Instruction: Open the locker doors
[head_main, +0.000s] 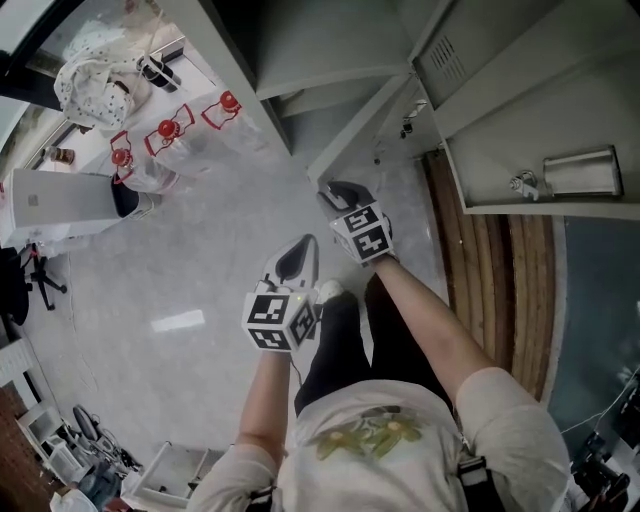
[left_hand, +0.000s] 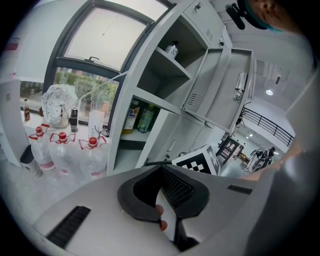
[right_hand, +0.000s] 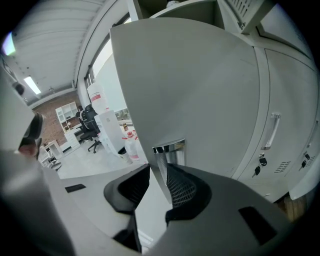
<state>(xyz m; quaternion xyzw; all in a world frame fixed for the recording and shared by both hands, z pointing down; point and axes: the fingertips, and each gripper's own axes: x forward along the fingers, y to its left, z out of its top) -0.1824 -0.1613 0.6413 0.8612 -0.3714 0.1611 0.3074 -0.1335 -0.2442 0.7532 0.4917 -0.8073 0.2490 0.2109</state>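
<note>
- Locker door (right_hand: 200, 85) is seen just ahead of the right gripper (right_hand: 156, 172), swung part-way out from the lockers.
- Its free edge and the chrome handle (right_hand: 169, 146) are taken in between the right gripper's half-open jaws. The right-hand pad lies against the edge, while a gap is left at the other pad, so the door is judged hooked rather than clamped.
- The left gripper (left_hand: 160, 172) is held lower and nearer the body, its jaw tips together with nothing between them.
- The panel is judged to be thin sheet metal: stiff, fairly light, and free to swing on its hinges.
- The painted face looks smooth and would likely be slippery under the pads, so hold is best taken at the handle or round the free edge, far from the hinges.
- A gentle, steady pull along the door's arc is advised, since a light door can overswing or slip off one pad.
- Closed doors (right_hand: 280, 125) with keys (right_hand: 260, 162) in their locks are seen to the right, and their upright handles offer the same kind of hold.
</note>
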